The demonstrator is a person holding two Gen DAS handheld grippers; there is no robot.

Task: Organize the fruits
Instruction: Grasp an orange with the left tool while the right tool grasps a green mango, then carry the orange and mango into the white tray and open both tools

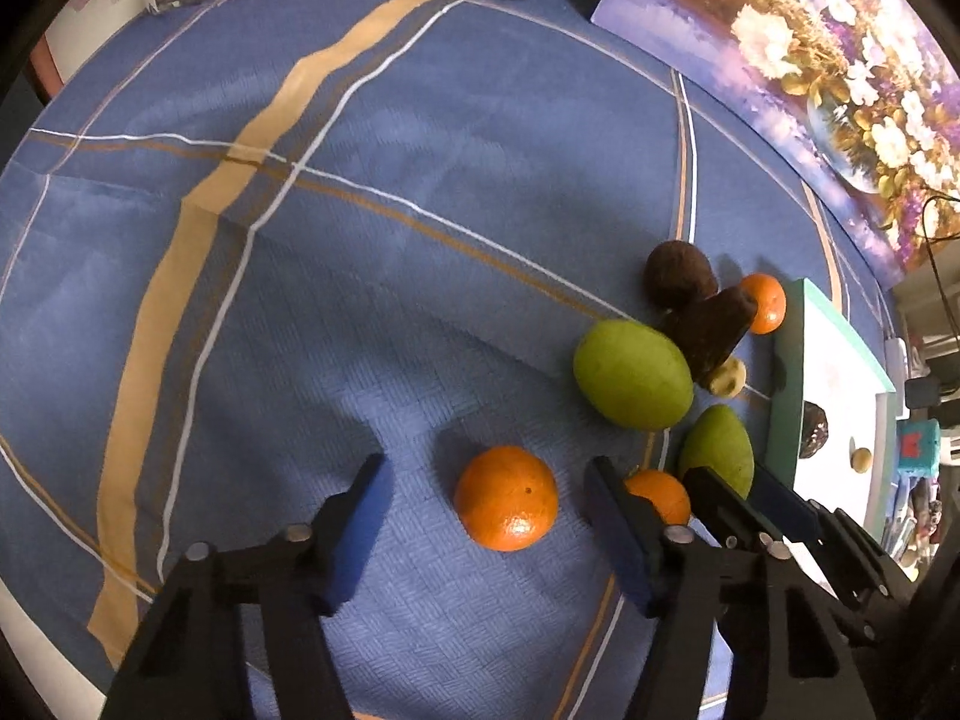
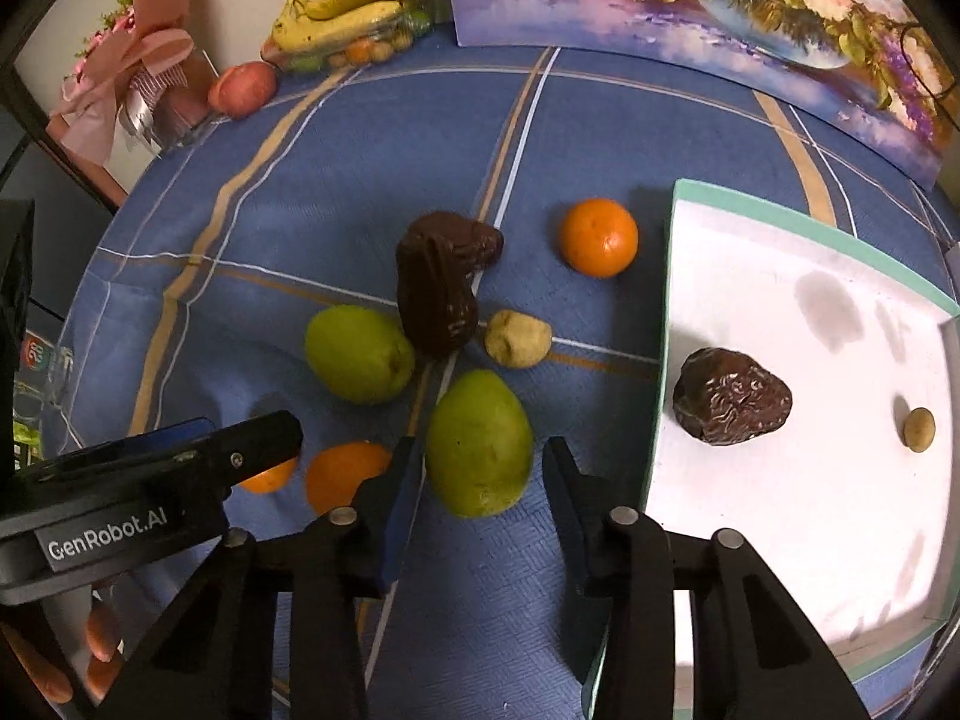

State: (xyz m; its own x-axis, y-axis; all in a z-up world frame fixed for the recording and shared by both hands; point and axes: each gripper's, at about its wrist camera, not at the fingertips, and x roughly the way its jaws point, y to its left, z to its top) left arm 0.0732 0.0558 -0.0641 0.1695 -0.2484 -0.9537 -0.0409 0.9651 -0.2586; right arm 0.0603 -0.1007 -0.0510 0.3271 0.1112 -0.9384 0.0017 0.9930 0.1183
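Left gripper (image 1: 489,504): jaws part-open, straddling an orange (image 1: 506,498) on the blue cloth (image 1: 360,240), untouched. Right gripper (image 2: 480,474): jaws narrower, flanking a green fruit (image 2: 479,444), seemingly not yet clamped; both poised for transfer to white tray (image 2: 810,276).

Looks like a home, a lived-in room rather than a lab or shop. Blue checked cloth (image 2: 372,138) with tan and white stripes spread over the table, wrinkled in places. Flower painting (image 2: 720,6) propped against the wall at the back. Pink ribbon bouquet (image 2: 135,78) in the corner, beside an apple (image 2: 243,87) and bananas (image 2: 348,12) on a clear tray of small fruit. Cables and cluttered household bits (image 1: 918,444) past the table edge. Dim indoor light
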